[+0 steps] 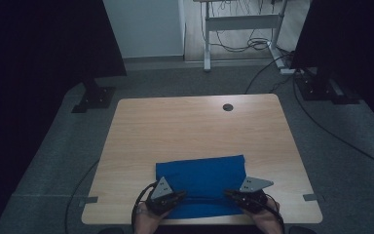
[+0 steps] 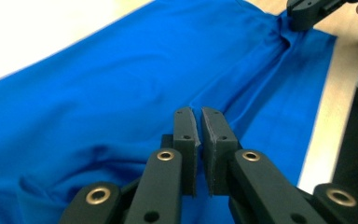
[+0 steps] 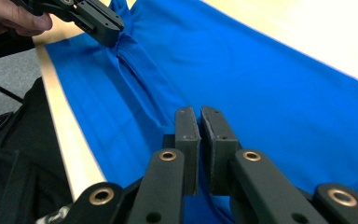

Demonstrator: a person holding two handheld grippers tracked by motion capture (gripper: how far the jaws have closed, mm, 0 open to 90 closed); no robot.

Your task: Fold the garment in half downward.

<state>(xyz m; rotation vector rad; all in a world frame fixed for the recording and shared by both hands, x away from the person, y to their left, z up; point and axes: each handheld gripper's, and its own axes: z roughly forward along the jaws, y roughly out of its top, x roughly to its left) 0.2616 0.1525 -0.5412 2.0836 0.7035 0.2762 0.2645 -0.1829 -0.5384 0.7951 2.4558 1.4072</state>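
Observation:
A blue cloth (image 1: 202, 180) lies flat on the near half of the wooden table (image 1: 195, 122), reaching its front edge. My left gripper (image 1: 182, 196) and right gripper (image 1: 229, 194) point toward each other over the cloth's near part. A raised fold of cloth is pulled taut between them. In the left gripper view my left gripper (image 2: 199, 112) is shut on the blue cloth (image 2: 121, 84), with the right gripper (image 2: 307, 11) pinching the same fold at the upper right. In the right gripper view my right gripper (image 3: 199, 111) is shut on the cloth (image 3: 270, 84), and the left gripper (image 3: 98, 21) grips it at the upper left.
A round cable hole (image 1: 228, 107) sits near the table's far edge. Dark stands rest on the grey floor at the left (image 1: 95, 95) and right (image 1: 316, 87). A white desk frame (image 1: 243, 24) with loose cables stands behind.

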